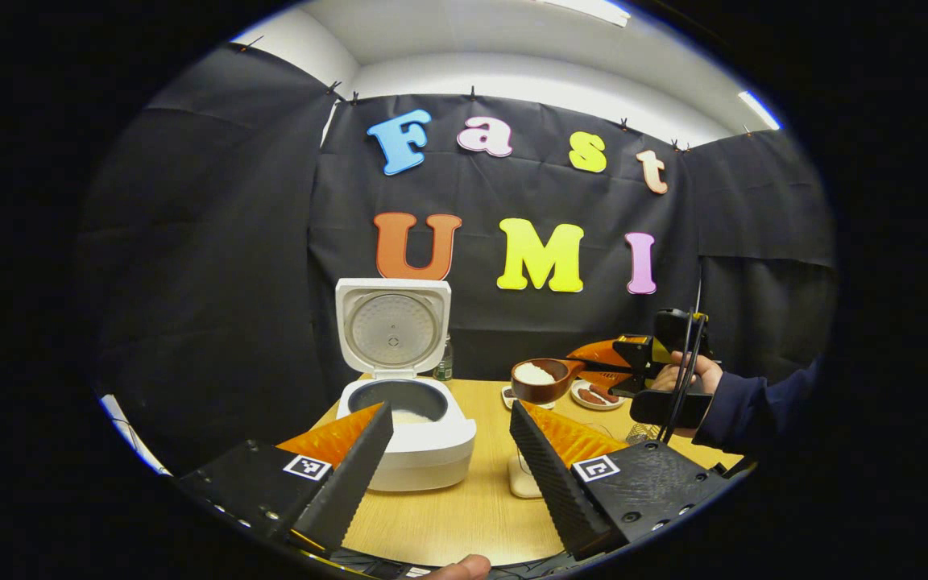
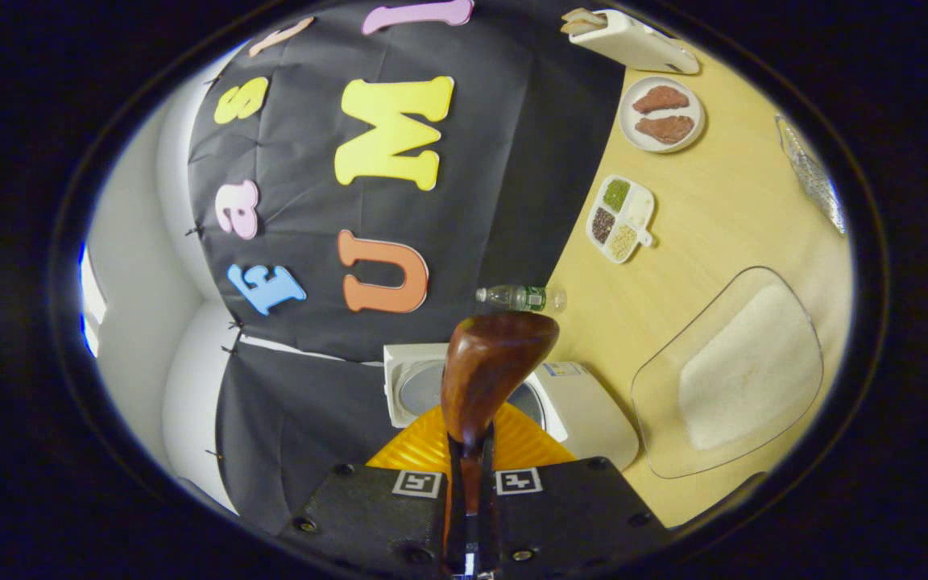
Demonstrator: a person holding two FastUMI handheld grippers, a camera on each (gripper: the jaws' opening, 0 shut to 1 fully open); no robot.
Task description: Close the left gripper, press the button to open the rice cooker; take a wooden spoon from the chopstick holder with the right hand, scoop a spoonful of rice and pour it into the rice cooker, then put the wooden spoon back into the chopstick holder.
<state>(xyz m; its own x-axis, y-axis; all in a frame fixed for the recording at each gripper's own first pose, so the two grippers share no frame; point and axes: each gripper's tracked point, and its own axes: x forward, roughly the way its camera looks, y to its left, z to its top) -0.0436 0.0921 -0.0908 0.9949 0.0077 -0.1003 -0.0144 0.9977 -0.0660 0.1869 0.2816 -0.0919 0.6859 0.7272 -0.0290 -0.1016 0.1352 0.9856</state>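
The white rice cooker (image 1: pixel 420 447) stands on the table with its lid (image 1: pixel 392 322) up and its inner pot showing. My left gripper (image 1: pixel 452 411) hangs open in front of it, holding nothing. To the right, a hand holds my right gripper (image 1: pixel 605 366) above the table, shut on the handle of the wooden spoon (image 1: pixel 540 380), whose bowl holds white rice. In the right gripper view the spoon (image 2: pixel 488 370) sticks out from my right gripper (image 2: pixel 470 459), above the open rice cooker (image 2: pixel 585 411). A white chopstick holder (image 2: pixel 633 40) stands at the far table edge.
A clear container of rice (image 2: pixel 734 379) sits near the cooker. A water bottle (image 2: pixel 524 298), a divided dish of grains (image 2: pixel 621 217), a plate of meat (image 2: pixel 661 113) and a metal mesh utensil (image 2: pixel 810 173) are on the wooden table (image 2: pixel 698 234).
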